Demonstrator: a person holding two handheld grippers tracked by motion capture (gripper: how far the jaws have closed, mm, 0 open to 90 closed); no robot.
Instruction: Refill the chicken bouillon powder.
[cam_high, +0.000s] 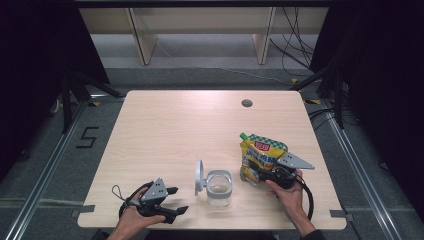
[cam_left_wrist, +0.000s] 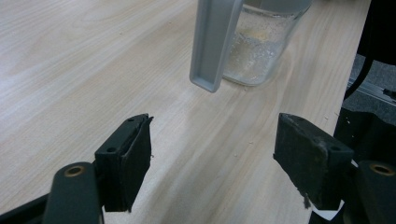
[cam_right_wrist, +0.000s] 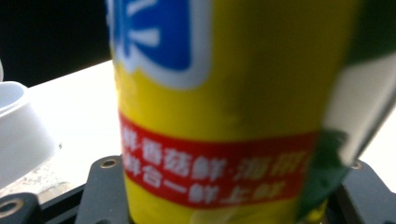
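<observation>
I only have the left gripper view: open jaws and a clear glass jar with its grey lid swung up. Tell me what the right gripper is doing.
Observer: The right gripper has a yellow stand-up plastic pouch between its jaws, which look closed on its lower part.
Operator: Give me the pouch's place against the jar.
Observer: In the high view it stands upright to the right of the clear glass jar, apart from it.
Operator: Report its cap.
Observer: A green screw cap is in place on its top left corner.

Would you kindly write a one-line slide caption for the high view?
Right gripper closes on an upright yellow pouch beside an open-lidded glass jar; left gripper rests open nearby.
</observation>
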